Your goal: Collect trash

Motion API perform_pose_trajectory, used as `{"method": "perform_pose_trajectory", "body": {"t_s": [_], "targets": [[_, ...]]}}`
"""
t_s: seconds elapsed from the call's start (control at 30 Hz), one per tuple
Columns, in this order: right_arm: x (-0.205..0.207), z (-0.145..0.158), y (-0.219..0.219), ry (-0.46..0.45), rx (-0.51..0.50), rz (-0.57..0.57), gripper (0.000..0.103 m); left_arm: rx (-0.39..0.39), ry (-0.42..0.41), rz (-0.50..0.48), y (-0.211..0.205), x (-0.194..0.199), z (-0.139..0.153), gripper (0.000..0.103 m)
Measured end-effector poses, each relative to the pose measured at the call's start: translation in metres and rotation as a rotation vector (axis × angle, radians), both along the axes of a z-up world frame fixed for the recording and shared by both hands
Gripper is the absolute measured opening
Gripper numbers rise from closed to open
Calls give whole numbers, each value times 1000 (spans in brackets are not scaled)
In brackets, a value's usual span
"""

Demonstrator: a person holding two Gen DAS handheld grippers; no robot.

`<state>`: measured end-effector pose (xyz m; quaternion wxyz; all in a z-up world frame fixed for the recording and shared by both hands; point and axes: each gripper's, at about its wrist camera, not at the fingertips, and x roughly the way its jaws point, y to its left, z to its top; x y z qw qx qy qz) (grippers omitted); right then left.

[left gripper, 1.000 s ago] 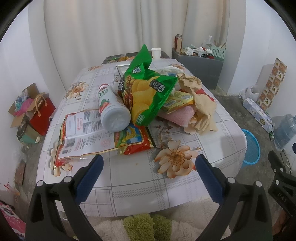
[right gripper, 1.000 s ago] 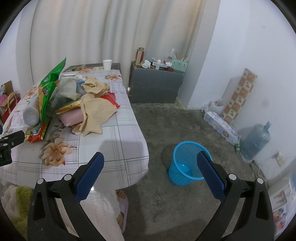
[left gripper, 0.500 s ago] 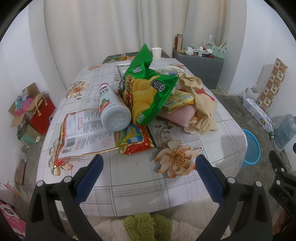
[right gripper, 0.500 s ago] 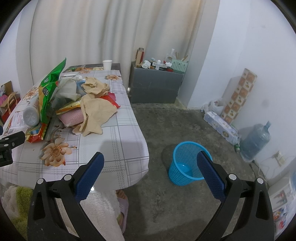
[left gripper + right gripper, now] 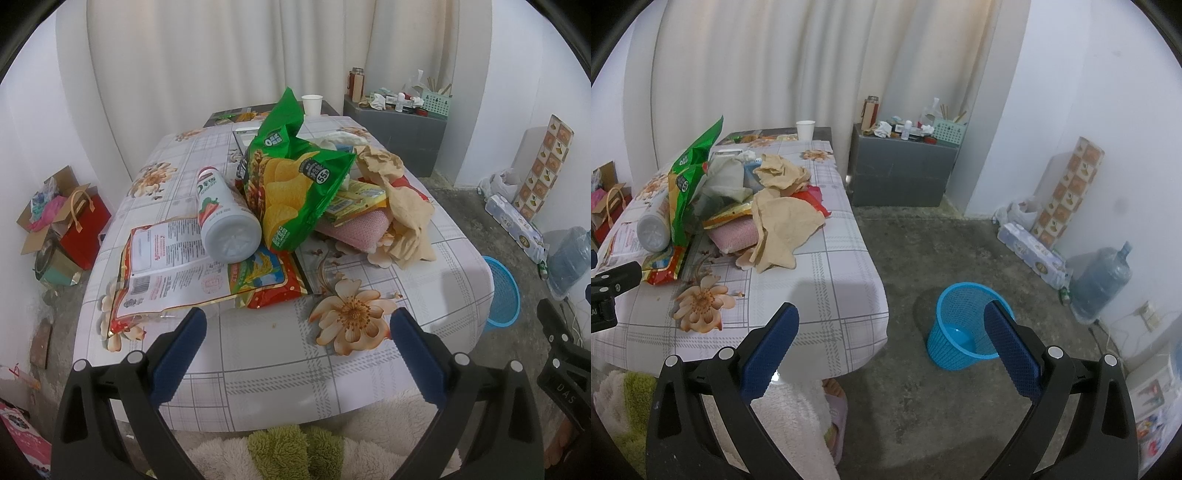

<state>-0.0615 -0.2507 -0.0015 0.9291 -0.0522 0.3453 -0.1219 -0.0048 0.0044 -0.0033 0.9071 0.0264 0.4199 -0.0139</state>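
While held low over the near edge of the table (image 5: 258, 354), left gripper (image 5: 295, 339) with jaws spread wide, grasping nothing. Flat at left on the checked cloth, a red-edged snack bag (image 5: 177, 273) turned white side up, small print and a barcode there but unreadable. Lying across it, a white bottle (image 5: 225, 214) with a strawberry picture, base toward the camera. Leaning against that, a green chip bag (image 5: 295, 184) showing yellow crisps and "55" in a dark roundel. Further right, a pink pad (image 5: 354, 229) and crumpled tan paper (image 5: 406, 206). On the floor right of the table, a blue mesh basket (image 5: 964, 325), seen between the released jaws of the right gripper (image 5: 892, 334).
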Motion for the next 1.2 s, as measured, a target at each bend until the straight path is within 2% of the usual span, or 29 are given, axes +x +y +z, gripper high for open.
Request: {"method": "perform_pose_trajectory", "body": {"t_s": [0.9, 1.2], "targets": [[1, -4, 3, -3, 6, 7, 96, 5, 11, -2, 2, -3, -8, 98], [5, -6, -2, -38, 61, 49, 96, -35, 8, -27, 1, -10, 0, 98]]}}
